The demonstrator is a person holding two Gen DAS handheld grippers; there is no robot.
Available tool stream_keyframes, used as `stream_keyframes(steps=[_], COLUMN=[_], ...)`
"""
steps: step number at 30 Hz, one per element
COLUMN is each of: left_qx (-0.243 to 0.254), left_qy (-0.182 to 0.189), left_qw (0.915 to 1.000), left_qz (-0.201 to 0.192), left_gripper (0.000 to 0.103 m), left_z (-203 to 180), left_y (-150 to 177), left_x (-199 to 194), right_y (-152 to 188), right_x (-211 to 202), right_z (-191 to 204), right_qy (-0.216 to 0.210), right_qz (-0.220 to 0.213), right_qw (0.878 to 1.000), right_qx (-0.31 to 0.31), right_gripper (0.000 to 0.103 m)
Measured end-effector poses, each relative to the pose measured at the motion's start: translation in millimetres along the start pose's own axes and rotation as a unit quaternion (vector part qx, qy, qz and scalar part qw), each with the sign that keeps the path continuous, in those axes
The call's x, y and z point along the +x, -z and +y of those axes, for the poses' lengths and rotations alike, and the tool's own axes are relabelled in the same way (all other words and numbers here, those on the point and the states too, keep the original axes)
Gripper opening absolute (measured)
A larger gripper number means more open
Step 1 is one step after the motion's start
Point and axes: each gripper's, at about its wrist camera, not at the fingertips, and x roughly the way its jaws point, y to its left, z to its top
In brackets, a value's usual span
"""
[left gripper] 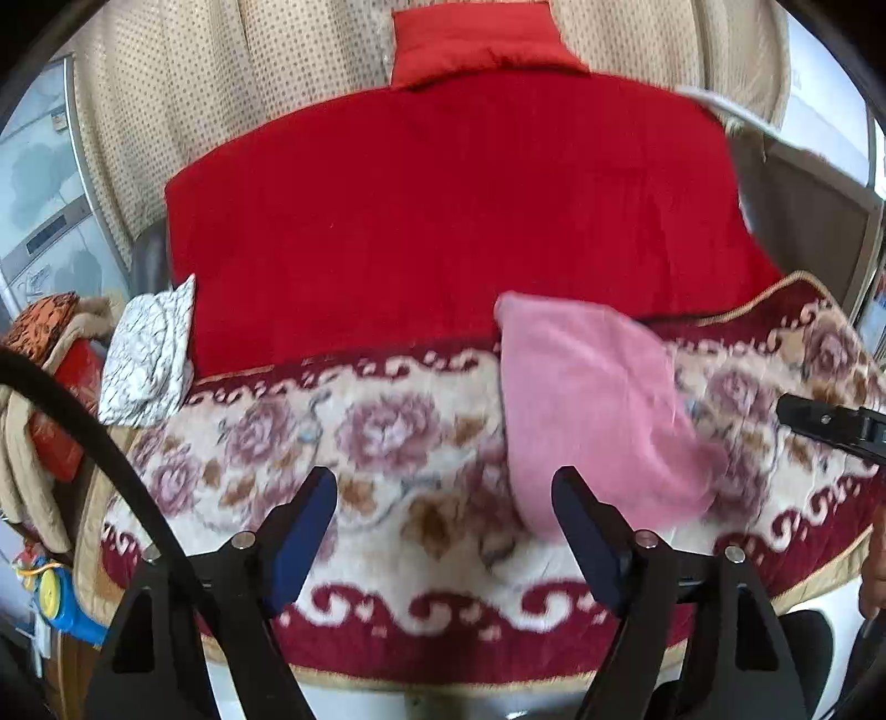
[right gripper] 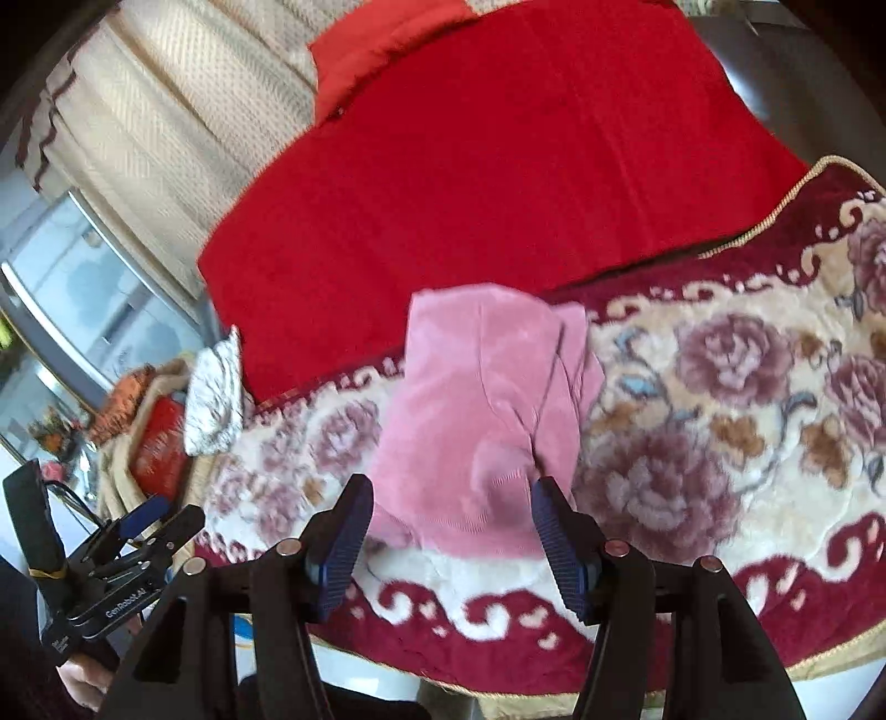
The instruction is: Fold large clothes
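Note:
A pink folded garment (left gripper: pixel 587 410) lies on a floral blanket (left gripper: pixel 360 432) that covers the near end of a bed. In the left wrist view my left gripper (left gripper: pixel 443 487) hovers over the blanket just left of the garment, open, with nothing between its fingers. In the right wrist view the pink garment (right gripper: pixel 476 410) lies directly ahead of my right gripper (right gripper: pixel 453 490). Its jaws stand apart above the garment's near edge, and the pads do not press on the cloth. My left gripper (right gripper: pixel 160 520) also shows at the lower left there.
A red quilt (left gripper: pixel 443 221) and a red pillow (left gripper: pixel 476 44) cover the far part of the bed. A white patterned cushion (left gripper: pixel 149 354) sits at the blanket's left corner. Beige curtains (left gripper: pixel 194 111) hang behind. Stacked bedding and boxes (left gripper: pixel 50 387) crowd the left side.

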Motion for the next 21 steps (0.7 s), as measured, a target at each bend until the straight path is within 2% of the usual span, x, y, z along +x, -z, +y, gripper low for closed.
stream_keyframes(steps=[3,8,14,16,18,20,21], left_qx=[0.003,-0.004,0.011,0.02,0.024,0.013,0.006], left_qy=[0.028,0.068,0.079,0.081,0.093,0.124,0.134], left_qw=[0.9996,0.9976,0.9967,0.9961,0.9945,0.9911,0.9895], left_qz=[-0.003,0.01,0.018,0.03,0.041,0.046,0.055], left_gripper=[0.081,0.081,0.081,0.081,0.081,0.082,0.084], left_z=[-4,-16,-42,-52,-59,-58,-55], left_y=[-14,-20,-20,-19,-13,-5,-4], left_x=[28,96,172,192,209,225,230], right_y=[-23,-57,-87,-97,-102,-97,-95], right_x=[20,87,155,178,203,236,242], right_z=[-8,-26,-37,-43,-55,-72,-75], right_qy=[0.004,0.001,-0.005,0.009,0.031,0.036,0.038], right_qz=[-0.001,0.007,0.016,0.024,0.054,0.109,0.11], right_qw=[1.0,1.0,1.0,0.999,0.998,0.992,0.992], right_qx=[0.005,0.025,0.025,0.022,0.031,0.046,0.04], right_gripper=[0.057,0.053,0.051,0.051,0.051,0.051,0.05])
